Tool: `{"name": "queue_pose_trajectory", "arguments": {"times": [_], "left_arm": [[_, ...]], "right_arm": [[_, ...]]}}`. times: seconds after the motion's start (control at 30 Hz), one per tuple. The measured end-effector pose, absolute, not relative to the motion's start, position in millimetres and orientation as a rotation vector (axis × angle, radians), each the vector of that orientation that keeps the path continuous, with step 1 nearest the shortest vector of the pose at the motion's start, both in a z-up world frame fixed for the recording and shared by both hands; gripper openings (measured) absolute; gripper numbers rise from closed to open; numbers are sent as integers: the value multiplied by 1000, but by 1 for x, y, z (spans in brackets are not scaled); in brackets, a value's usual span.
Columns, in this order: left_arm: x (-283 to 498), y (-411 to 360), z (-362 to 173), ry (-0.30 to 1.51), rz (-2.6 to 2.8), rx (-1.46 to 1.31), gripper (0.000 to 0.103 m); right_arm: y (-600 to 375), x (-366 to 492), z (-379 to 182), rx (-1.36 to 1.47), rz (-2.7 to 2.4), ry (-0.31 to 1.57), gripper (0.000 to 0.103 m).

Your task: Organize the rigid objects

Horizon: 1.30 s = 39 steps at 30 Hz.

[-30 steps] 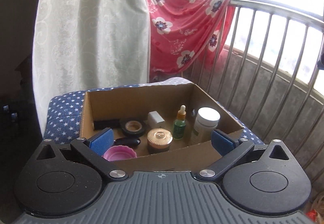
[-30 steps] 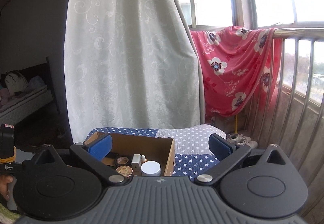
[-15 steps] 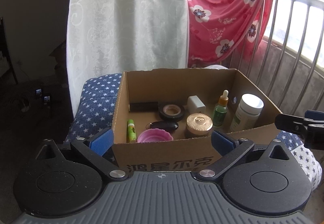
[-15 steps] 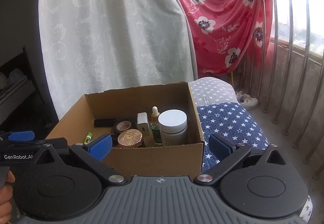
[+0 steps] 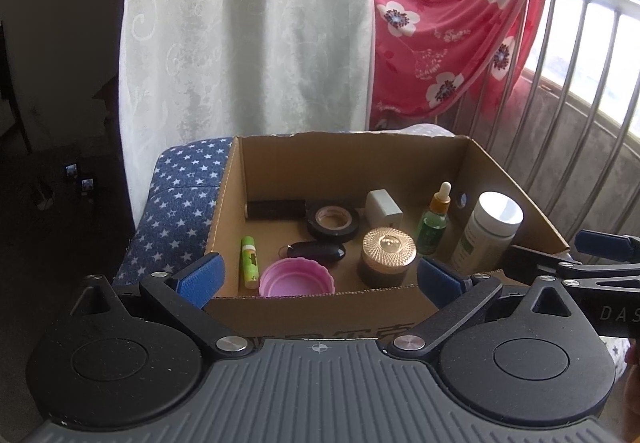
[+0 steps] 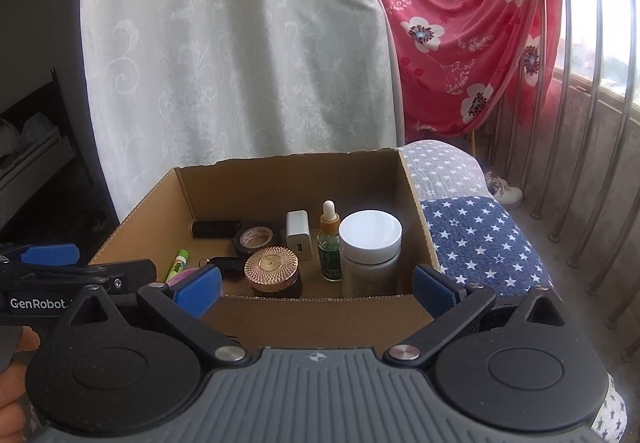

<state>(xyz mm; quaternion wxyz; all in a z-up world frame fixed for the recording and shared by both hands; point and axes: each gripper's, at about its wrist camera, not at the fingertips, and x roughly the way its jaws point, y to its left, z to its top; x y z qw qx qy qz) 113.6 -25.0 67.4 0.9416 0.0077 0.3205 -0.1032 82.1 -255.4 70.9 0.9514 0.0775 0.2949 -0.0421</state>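
An open cardboard box (image 5: 352, 151) (image 6: 288, 171) sits on a star-patterned cushion. Inside lie a pink lid (image 5: 296, 277), a green lip balm (image 5: 248, 261), a black key fob (image 5: 320, 251), a tape roll (image 5: 334, 221) (image 6: 256, 237), a gold-lidded jar (image 5: 388, 255) (image 6: 272, 269), a white charger (image 5: 383, 209) (image 6: 298, 235), a green dropper bottle (image 5: 434, 221) (image 6: 330, 247), a white-capped bottle (image 5: 490, 229) (image 6: 370, 249) and a black tube (image 5: 276, 209). My left gripper (image 5: 320, 279) hangs open at the box's near wall, holding nothing. My right gripper (image 6: 318, 287) is open too, likewise in front of the box.
A white curtain (image 5: 248, 27) and a red floral cloth (image 5: 448, 39) hang behind the box. Metal railing bars (image 5: 580, 83) run along the right. The blue star cushion (image 6: 476, 235) extends right of the box. A white shoe (image 6: 506, 191) lies on the floor. A hand (image 6: 16, 383) holds the left gripper.
Both grippers have drawn in toward the box and tilted down, so its contents show more fully. Each gripper now appears at the edge of the other's view. Jaws stayed open.
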Motion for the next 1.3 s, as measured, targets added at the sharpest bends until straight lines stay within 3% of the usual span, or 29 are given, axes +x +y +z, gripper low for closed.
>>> {"name": "queue_pose_trajectory", "arguments": {"times": [1.3], "left_arm": [[121,-23,62,699,-163,39,101]], "right_arm": [[-255,97,63,158,-76,657,103]]}}
